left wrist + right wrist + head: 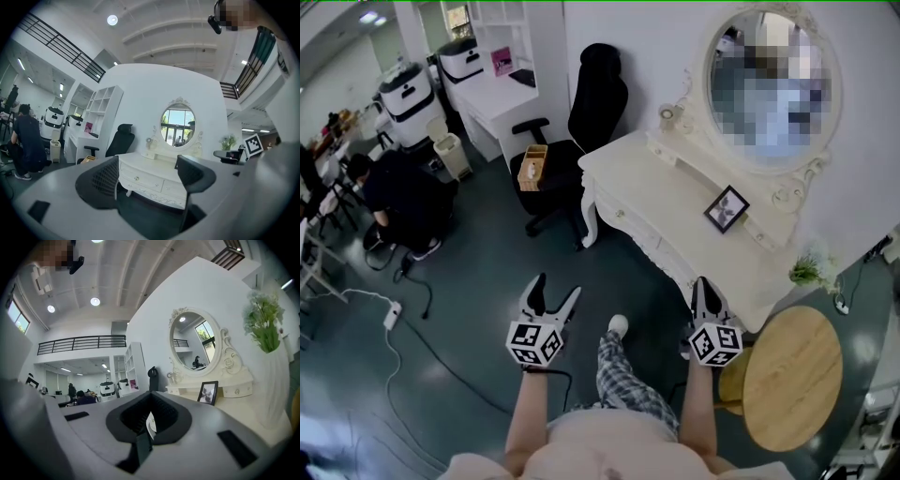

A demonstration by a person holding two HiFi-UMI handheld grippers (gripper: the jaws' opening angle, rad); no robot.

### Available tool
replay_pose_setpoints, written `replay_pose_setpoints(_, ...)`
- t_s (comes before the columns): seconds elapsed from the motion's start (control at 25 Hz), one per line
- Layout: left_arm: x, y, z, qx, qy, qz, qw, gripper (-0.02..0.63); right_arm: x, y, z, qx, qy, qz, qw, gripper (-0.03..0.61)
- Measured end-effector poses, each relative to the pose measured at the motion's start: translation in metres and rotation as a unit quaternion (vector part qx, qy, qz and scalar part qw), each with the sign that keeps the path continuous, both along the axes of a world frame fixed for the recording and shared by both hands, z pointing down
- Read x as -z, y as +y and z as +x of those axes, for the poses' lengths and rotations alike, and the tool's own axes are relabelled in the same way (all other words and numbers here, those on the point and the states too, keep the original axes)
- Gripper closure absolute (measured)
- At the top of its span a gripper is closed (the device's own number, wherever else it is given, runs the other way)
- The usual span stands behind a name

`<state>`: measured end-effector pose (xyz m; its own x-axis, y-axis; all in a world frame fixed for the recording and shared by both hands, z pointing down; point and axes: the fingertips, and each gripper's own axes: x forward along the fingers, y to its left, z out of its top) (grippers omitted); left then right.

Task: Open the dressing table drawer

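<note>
Dressing table drawer (pixel 625 221) seen far off beyond both tongs, untouched. Left gripper (pixel 559 287) held apart, empty; right gripper (pixel 705 286) pinched together, empty too. Two front drawers counted, one mirror (pixel 769 141).

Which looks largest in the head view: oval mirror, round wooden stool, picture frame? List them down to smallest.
Oval mirror and round wooden stool: near alike, and the stool is nearer the camera, so unranked.
Picture frame: clearly smallest.
</note>
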<state>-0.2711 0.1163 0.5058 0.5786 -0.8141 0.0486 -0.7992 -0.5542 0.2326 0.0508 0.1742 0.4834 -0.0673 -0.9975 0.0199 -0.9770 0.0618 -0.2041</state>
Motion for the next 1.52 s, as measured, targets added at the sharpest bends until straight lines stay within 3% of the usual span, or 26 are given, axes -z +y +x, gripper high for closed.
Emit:
replay_pose_setpoints(0.16,-0.011,-0.058,0.021,-0.007,-0.006,0.005,0.9999,0.238,-0.01,-0.053,0.019,-0.011,-0.001,0.003,1.0,0.563)
replay_pose_setpoints(0.28,-0.024,-0.113,0.049,-0.023,-0.03,0.001,0.9993,0.238,-0.02,-0.107,0.041,-0.02,-0.005,-0.001,1.0,0.563)
replay_pose_setpoints(0.56,-0.009,-0.265,0.14,-0.068,-0.049,0.015,0.9964,0.238,-0.011,-0.246,0.109,-0.046,-0.013,-0.002,0.999,0.563)
replay_pose_setpoints(0.72,0.001,-0.335,0.195,-0.098,-0.048,0.024,0.9937,0.238,-0.006,-0.295,0.147,-0.072,-0.004,-0.012,0.997,0.563)
replay_pose_setpoints(0.92,0.003,-0.385,0.267,-0.15,-0.055,0.025,0.9868,0.239,0.0,-0.327,0.192,-0.108,-0.014,-0.006,0.994,0.563)
replay_pose_setpoints(1.12,0.001,-0.414,0.317,-0.196,-0.065,0.02,0.9783,0.239,0.005,-0.334,0.215,-0.147,-0.018,-0.009,0.989,0.563)
replay_pose_setpoints(1.28,0.0,-0.431,0.349,-0.225,-0.07,0.018,0.9717,0.239,0.007,-0.331,0.231,-0.185,-0.018,-0.012,0.982,0.563)
replay_pose_setpoints(1.52,-0.005,-0.456,0.378,-0.25,-0.089,0.014,0.9641,0.239,0.01,-0.343,0.241,-0.204,-0.017,-0.017,0.979,0.563)
